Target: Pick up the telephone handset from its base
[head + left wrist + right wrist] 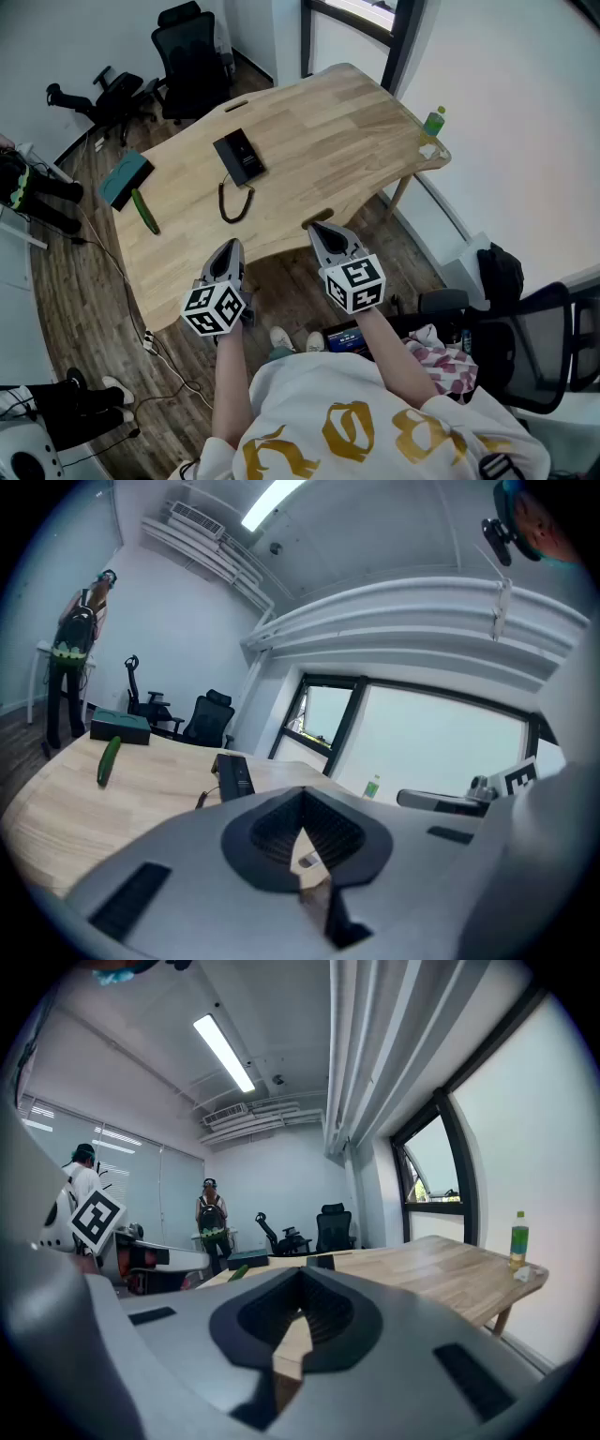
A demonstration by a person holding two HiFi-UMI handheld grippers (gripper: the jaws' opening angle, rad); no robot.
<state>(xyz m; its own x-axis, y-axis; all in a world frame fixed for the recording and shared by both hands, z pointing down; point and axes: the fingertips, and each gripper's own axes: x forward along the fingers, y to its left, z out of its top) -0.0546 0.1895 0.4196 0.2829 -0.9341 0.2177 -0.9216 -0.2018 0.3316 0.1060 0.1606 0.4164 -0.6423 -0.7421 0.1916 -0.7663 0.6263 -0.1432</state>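
The black telephone [240, 155] lies near the middle of the wooden table [337, 141], handset resting on its base, with the coiled cord [234, 202] looping toward me. Both grippers hover short of the table's near edge, well apart from the phone. My left gripper [228, 251] is shut with nothing in it, and so is my right gripper [323, 231]. In the left gripper view the telephone [234, 775] shows beyond the closed left gripper [302, 832]. In the right gripper view the telephone [324, 1262] is small and far past the closed right gripper [298, 1312].
A green cucumber [145, 211] and a teal box [125, 178] lie at the table's left end. A green bottle [433, 120] stands at the right corner. Office chairs [192, 52] stand behind the table, another chair [534, 347] at my right. A person [213, 1218] stands far off.
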